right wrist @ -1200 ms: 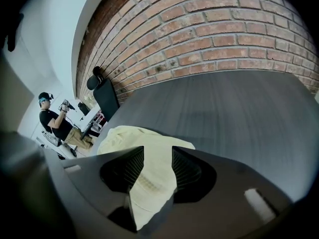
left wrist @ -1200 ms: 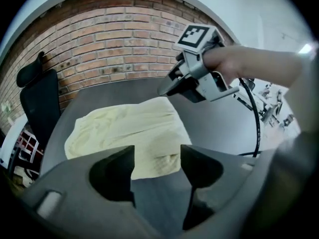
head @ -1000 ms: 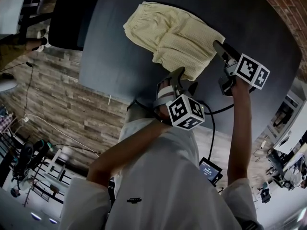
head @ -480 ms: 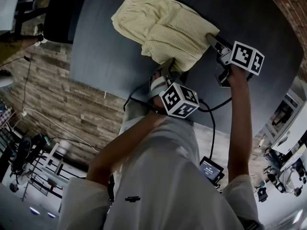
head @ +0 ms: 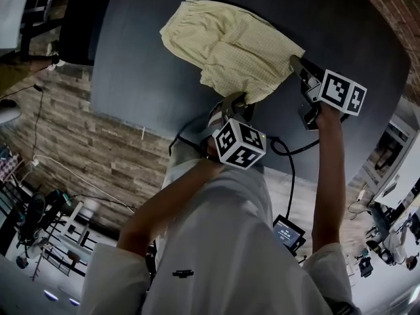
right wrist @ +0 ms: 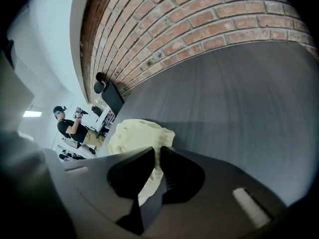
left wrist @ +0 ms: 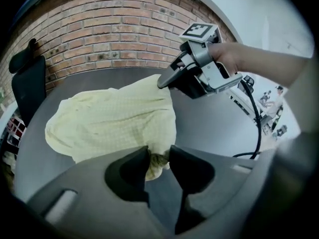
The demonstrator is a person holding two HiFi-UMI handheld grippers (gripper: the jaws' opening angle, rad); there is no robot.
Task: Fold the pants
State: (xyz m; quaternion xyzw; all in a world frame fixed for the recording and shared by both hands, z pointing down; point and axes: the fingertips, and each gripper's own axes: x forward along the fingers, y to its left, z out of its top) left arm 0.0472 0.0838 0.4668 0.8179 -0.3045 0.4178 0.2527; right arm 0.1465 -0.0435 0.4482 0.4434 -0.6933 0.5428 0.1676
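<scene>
Pale yellow pants (head: 230, 44) lie crumpled on the dark round table (head: 144, 77). My left gripper (head: 235, 102) is at their near edge, its jaws closing with a bunched fold of the hem (left wrist: 157, 162) pinched between them. My right gripper (head: 296, 64) is at the pants' right corner, also closing, with a strip of yellow cloth (right wrist: 155, 156) caught in the narrow gap. In the left gripper view the right gripper (left wrist: 163, 82) touches the far corner of the pants (left wrist: 109, 121). The right gripper view shows the rest of the pants (right wrist: 139, 133) heaped beyond its jaws.
A brick wall (left wrist: 99, 34) curves behind the table, with a black chair (left wrist: 27, 83) at its left. A black cable (head: 289, 149) hangs off the table's near edge. A person (right wrist: 70, 126) stands far off. Wood flooring (head: 85, 149) lies to the left.
Both grippers have moved onto the pants' near edge, and their jaws have gone from wide open to pinching the cloth. The hem is bunched up at the left gripper.
</scene>
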